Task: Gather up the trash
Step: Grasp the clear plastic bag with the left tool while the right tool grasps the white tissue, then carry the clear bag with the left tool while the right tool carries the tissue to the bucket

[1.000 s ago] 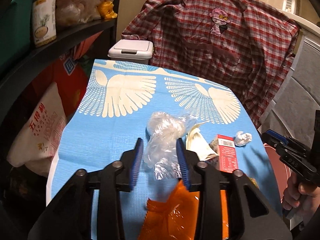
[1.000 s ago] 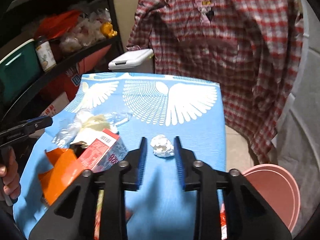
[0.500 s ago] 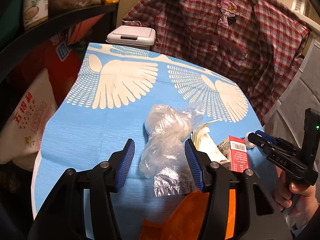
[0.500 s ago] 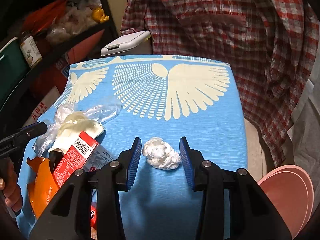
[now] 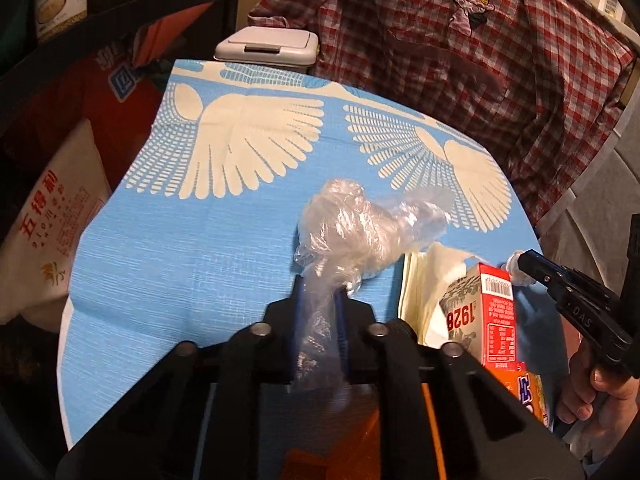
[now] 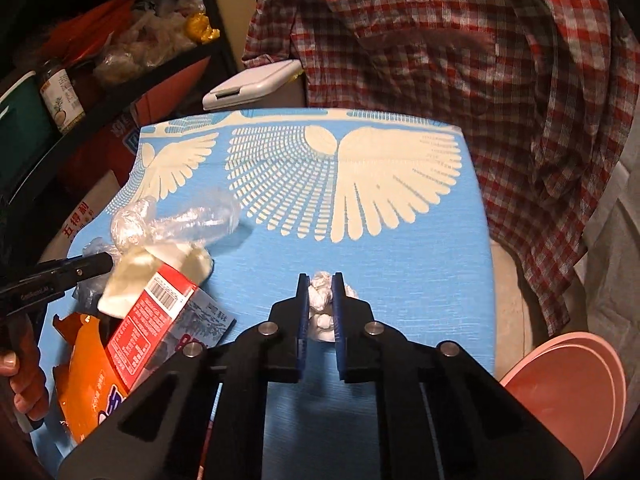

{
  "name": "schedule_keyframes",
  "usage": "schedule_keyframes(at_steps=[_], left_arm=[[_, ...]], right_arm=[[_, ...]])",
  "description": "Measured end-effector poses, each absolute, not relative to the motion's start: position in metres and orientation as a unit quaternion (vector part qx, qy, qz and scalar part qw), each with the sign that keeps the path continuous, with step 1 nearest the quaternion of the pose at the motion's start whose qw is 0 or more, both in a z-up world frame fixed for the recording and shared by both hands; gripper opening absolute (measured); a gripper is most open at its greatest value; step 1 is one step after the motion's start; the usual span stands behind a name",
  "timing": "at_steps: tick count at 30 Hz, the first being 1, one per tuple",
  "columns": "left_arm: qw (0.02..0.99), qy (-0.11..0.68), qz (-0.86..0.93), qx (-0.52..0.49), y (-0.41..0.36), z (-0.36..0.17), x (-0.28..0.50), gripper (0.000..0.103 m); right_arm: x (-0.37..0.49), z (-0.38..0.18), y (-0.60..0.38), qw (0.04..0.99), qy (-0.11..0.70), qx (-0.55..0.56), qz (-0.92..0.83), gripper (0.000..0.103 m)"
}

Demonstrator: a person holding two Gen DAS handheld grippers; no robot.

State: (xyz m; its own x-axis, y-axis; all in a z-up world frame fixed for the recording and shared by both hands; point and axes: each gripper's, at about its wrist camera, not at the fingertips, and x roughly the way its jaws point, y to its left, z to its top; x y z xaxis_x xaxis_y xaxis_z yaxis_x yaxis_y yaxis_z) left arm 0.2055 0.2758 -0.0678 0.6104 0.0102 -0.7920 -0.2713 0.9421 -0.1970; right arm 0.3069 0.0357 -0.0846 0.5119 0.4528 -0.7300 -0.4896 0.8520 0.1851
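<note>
My left gripper (image 5: 320, 292) is shut on the tail of a crumpled clear plastic bag (image 5: 352, 228) on the blue tablecloth (image 5: 180, 248). My right gripper (image 6: 320, 284) is shut on a white crumpled tissue ball (image 6: 322, 300). A red carton (image 5: 494, 316) lies on cream paper (image 5: 424, 280) to the right of the bag, with an orange wrapper (image 6: 88, 384) at the near edge. The bag (image 6: 176, 224) and carton (image 6: 156, 312) also show in the right wrist view, left of the tissue. The left gripper shows there at the far left (image 6: 96, 262).
A white lidded trash bin (image 5: 268, 46) stands behind the table's far edge. A plaid shirt (image 5: 460, 52) hangs behind. Black shelves with jars and bags (image 6: 100, 60) line the left side. Pink plates (image 6: 568, 392) sit low at the right.
Both grippers have moved forward and closed: the left on the plastic bag, the right on the tissue ball. Both were open around them before.
</note>
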Motion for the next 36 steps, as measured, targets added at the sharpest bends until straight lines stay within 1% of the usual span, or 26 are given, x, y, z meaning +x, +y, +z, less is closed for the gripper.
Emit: schedule_keyframes(at_steps=[2, 5, 24, 36], left_arm=[[0.886, 0.431, 0.081, -0.148, 0.275, -0.063, 0.205, 0.006], [0.892, 0.421, 0.086, -0.141, 0.272, -0.053, 0.2, 0.005], [0.913, 0.364, 0.122, -0.137, 0.258, 0.008, 0.162, 0.005], [0.924, 0.34, 0.105, -0.138, 0.222, 0.041, 0.136, 0.005]], right_arm=[[0.305, -0.078, 0.035, 0.872, 0.407, -0.018, 0.273, 0.011], [0.301, -0.07, 0.032, 0.875, 0.399, -0.014, 0.274, 0.01], [0.255, 0.01, 0.005, 0.899, 0.338, 0.004, 0.28, 0.01], [0.212, 0.049, -0.017, 0.908, 0.309, 0.008, 0.281, 0.009]])
